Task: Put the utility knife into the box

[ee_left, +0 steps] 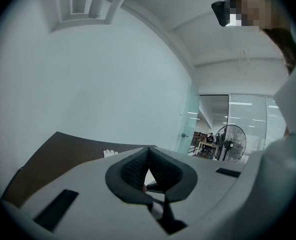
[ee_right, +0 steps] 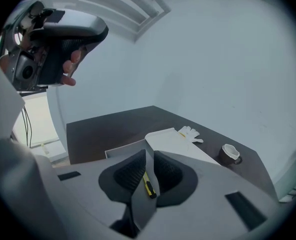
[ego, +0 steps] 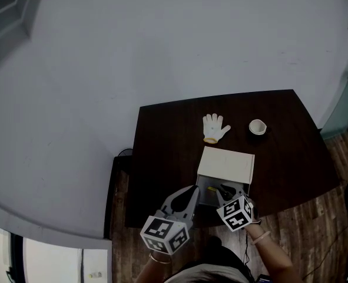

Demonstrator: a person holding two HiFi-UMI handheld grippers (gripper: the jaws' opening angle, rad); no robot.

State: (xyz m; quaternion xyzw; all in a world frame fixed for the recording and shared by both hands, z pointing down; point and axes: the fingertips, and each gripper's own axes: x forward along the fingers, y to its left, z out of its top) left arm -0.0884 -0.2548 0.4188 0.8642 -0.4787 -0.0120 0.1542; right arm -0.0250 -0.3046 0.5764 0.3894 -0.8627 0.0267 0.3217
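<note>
Pale wall [ego: 162,40] behind 1 dark brown table [ego: 162,158]; wood floor [ego: 315,234] at the near side.

Utility knife [ee_right: 148,185]: yellow, lying flat on the floor of the box [ee_right: 123,149], seen in the right gripper view through the slot between the jaws. No pad appears to touch it.

Box: white, open, near the table's front edge. Its lid [ego: 225,164] is folded back on the far side.

Right gripper [ego: 225,192]: over the box's near right part, pointing into it. Jaws a narrow way apart, nothing clamped between them [ee_right: 150,156].

Left gripper [ego: 191,192]: just beside the box's near left corner, apart from the right gripper. In its own view [ee_left: 148,151] the 2 jaw tips meet, with only a small pale gap lower down, and nothing is held.

White glove [ego: 215,127]: flat on the table beyond the lid, fingers toward the wall.

Cup [ego: 257,126]: right of the glove, well apart from the box.

Standing fan [ee_left: 231,143]: far off, behind glass, in the left gripper view.
</note>
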